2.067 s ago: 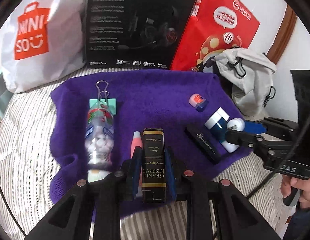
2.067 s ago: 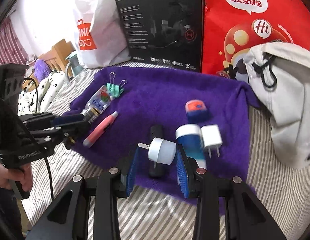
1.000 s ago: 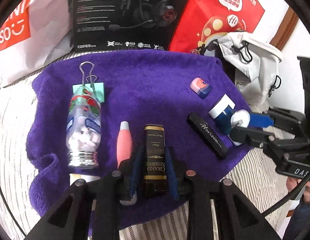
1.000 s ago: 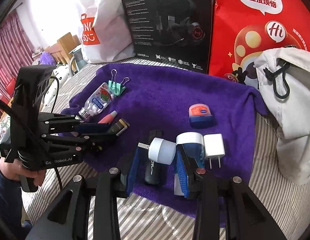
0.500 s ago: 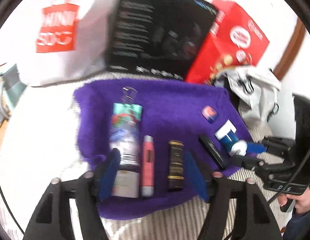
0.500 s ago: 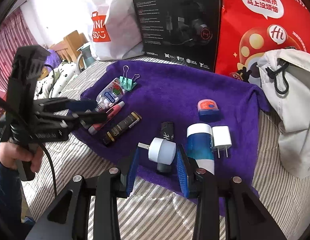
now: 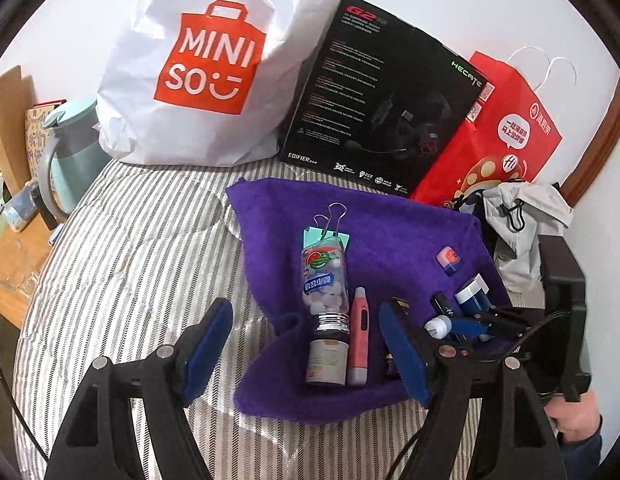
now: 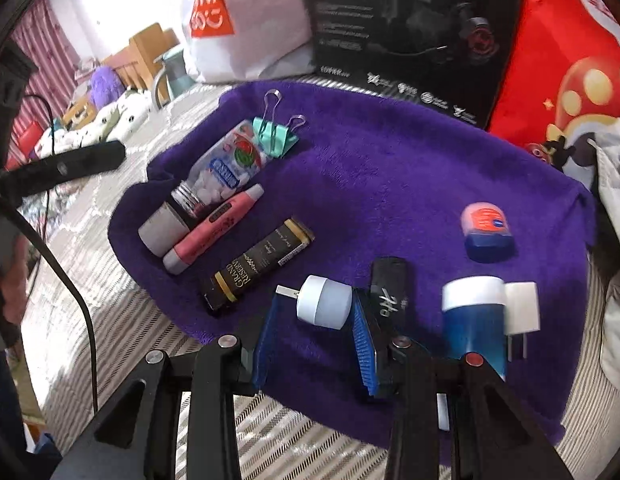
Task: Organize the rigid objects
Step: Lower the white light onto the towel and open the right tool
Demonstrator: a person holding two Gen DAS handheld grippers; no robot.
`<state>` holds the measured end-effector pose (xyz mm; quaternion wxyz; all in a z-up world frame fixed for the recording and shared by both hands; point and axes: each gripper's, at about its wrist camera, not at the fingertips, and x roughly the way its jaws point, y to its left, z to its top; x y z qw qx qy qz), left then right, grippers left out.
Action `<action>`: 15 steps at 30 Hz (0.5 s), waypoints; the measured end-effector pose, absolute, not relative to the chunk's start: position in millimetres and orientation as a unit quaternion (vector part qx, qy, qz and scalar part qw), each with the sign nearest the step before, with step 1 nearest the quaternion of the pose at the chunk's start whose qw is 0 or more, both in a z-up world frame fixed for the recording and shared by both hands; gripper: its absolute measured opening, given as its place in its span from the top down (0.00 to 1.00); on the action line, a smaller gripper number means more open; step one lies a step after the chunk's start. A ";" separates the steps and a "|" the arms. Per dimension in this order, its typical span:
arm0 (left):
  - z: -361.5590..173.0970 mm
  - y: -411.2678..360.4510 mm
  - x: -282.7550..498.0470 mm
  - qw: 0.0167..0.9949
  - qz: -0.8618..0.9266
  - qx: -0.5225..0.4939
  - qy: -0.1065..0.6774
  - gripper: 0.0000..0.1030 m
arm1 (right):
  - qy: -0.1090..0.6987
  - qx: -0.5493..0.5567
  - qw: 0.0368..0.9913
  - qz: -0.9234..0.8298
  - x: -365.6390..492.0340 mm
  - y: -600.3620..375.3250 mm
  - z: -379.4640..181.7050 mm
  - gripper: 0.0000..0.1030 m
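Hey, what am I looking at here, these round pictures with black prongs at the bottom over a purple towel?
No robot here: a person holds a two-finger gripper in each hand, each with a fisheye camera looking along its fingers. The left gripper is opening, with nothing held. The right gripper holds a small white plug-in light. On the purple towel lie a candy bottle, a pink pen-like tool, a black Grand Reserve box and a lip balm tin.
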<state>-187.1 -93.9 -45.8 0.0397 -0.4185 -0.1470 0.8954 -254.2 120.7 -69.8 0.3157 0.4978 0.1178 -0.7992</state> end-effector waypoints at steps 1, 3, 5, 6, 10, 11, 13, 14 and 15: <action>-45.9 -95.2 -186.7 0.042 0.895 -0.419 -0.148 0.28 | 0.122 0.499 0.313 -0.799 -254.5 118.7 -72.3 0.65; -46.1 -96.1 -185.3 0.043 0.895 -0.419 -0.149 0.28 | 0.130 0.496 0.310 -0.801 -253.3 115.9 -72.7 0.65; -46.1 -96.7 -185.0 0.044 0.894 -0.420 -0.153 0.28 | 0.134 0.496 0.308 -0.801 -252.4 113.6 -72.6 0.65; -45.9 -96.7 -184.7 0.046 0.893 -0.420 -0.155 0.28 | 0.137 0.495 0.308 -0.801 -251.9 113.4 -72.5 0.65; -43.5 -96.3 -183.4 0.049 0.893 -0.420 -0.152 0.28 | 0.144 0.499 0.314 -0.795 -252.8 112.2 -72.0 0.64; -42.8 -96.5 -183.2 0.052 0.894 -0.419 -0.153 0.28 | 0.146 0.502 0.316 -0.792 -253.2 111.4 -72.0 0.64; -41.6 -97.4 -182.7 0.054 0.893 -0.418 -0.156 0.28 | 0.157 0.507 0.317 -0.786 -253.6 108.8 -71.7 0.62; -41.4 -97.3 -182.6 0.055 0.893 -0.418 -0.155 0.28 | 0.158 0.507 0.317 -0.786 -254.1 108.3 -71.9 0.62; -40.4 -97.4 -182.1 0.055 0.894 -0.418 -0.154 0.28 | 0.158 0.508 0.318 -0.785 -254.7 108.5 -72.1 0.62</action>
